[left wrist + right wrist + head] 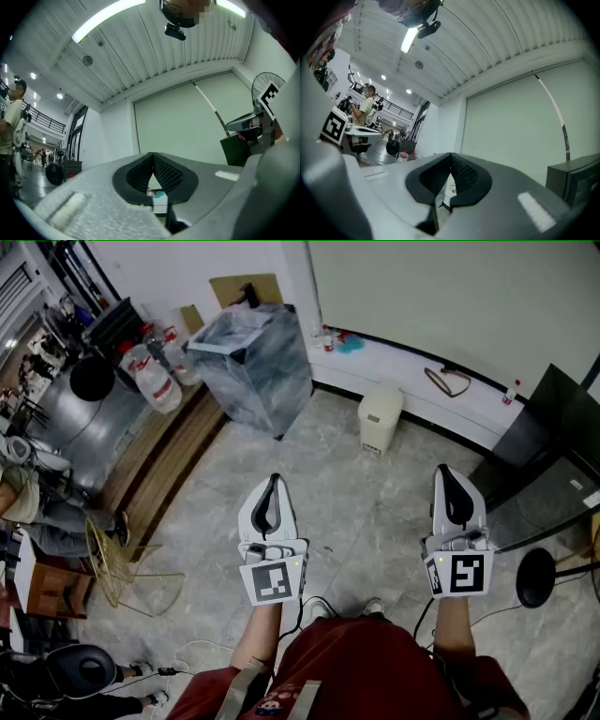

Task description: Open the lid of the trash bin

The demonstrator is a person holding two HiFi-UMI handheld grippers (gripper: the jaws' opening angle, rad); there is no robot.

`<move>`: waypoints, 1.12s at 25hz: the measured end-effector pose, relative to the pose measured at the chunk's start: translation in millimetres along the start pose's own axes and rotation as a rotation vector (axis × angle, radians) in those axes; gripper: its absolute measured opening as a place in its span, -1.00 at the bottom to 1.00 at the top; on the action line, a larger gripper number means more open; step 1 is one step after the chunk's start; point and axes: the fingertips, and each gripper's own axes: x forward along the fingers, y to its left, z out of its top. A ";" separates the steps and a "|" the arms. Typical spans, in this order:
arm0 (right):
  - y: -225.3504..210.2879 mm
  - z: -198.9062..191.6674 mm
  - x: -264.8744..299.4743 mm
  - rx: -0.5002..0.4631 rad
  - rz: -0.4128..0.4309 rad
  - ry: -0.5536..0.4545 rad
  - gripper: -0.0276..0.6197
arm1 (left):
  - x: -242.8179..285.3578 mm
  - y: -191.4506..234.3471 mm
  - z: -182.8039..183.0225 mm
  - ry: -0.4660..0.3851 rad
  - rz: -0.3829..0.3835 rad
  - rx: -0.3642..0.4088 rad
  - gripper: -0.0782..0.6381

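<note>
1. Left gripper [274, 480] is hanging with jaws pressed together, gripping nothing.
2. Right gripper [442, 470] is hanging likewise, closed and empty.
3. Bin [380, 420] is standing by the wall [422, 296], well apart from both.

I see the small cream trash bin [380, 423] standing upright on the marbled floor [356, 512], close against the white ledge [412, 381], its lid [382, 400] down and closed

1. No legible text, brand or number found in any view.
2. Square markers [275, 582] behind the fingers [253, 514]: coded patterns only, no lettering.
3. Bottle labels [161, 381] far beyond the left fingers: too small to read.
</note>
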 end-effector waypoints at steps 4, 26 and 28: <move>-14.5 -4.4 -7.1 0.015 -0.011 -0.001 -0.92 | 5.1 -16.7 2.5 0.006 -0.011 0.004 -0.77; -126.5 -55.6 -68.1 0.144 -0.109 0.018 -0.91 | 22.2 -137.8 -0.7 0.043 -0.095 0.000 -0.77; -127.8 -56.1 -66.7 0.149 -0.107 0.020 -0.91 | 25.7 -139.5 0.4 0.038 -0.095 -0.004 -0.77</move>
